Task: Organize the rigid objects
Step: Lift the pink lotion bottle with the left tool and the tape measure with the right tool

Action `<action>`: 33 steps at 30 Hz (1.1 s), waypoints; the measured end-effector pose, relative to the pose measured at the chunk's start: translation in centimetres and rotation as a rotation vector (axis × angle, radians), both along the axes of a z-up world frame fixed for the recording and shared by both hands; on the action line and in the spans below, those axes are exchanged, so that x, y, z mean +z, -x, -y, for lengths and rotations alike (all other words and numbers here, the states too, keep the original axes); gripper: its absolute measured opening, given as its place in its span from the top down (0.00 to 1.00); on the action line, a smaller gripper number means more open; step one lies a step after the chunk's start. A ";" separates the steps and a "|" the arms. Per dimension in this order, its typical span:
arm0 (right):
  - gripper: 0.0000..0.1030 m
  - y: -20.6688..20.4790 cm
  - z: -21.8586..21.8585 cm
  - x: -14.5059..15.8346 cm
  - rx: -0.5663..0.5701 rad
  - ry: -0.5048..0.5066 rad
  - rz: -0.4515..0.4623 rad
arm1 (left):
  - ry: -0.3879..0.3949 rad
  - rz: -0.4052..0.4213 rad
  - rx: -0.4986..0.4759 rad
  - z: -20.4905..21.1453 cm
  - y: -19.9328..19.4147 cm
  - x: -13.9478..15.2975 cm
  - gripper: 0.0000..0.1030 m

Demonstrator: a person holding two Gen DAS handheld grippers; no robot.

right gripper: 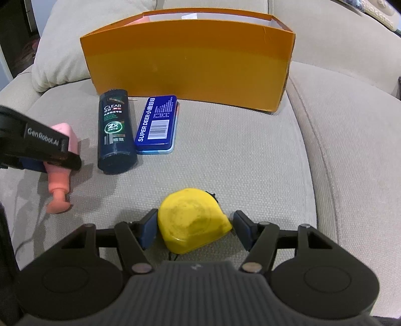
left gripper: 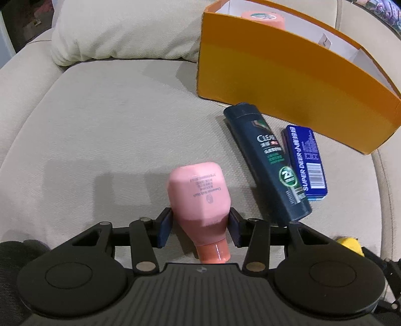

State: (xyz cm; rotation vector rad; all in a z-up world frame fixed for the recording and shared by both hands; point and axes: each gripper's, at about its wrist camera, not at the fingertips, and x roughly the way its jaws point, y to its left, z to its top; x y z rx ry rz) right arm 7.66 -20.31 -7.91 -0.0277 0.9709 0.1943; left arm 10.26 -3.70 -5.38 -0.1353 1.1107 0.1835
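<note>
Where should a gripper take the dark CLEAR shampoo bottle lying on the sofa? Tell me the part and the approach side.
Probably grip the dark shampoo bottle across its flat mid-body, coming from above. It lies label-up on the sofa cushion, so its narrow sides face outward. The blue tin lies close along one side, nearly touching toward the cap end, so one finger must slip in nearer the base, where the gap is wider.

The orange box [left gripper: 275, 75] hides most of, perhaps, a peach roll [left gripper: 264, 17].

Beige sofa seat [right gripper: 225, 155] carries orange box [right gripper: 188, 62], dark shampoo bottle [right gripper: 116, 133], blue tin [right gripper: 158, 124] beside it, yellow tape measure [right gripper: 193, 220], cushion [right gripper: 62, 45].
</note>
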 end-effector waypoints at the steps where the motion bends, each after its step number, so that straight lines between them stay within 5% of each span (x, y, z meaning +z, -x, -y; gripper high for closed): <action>1: 0.36 0.0 0.0 0.0 0.000 0.002 0.000 | -0.003 0.001 -0.002 -0.1 0.1 -0.1 0.49; 33: 0.35 -0.3 -0.2 0.0 -0.016 0.005 -0.005 | -0.072 0.010 -0.057 0.2 0.8 -1.0 0.45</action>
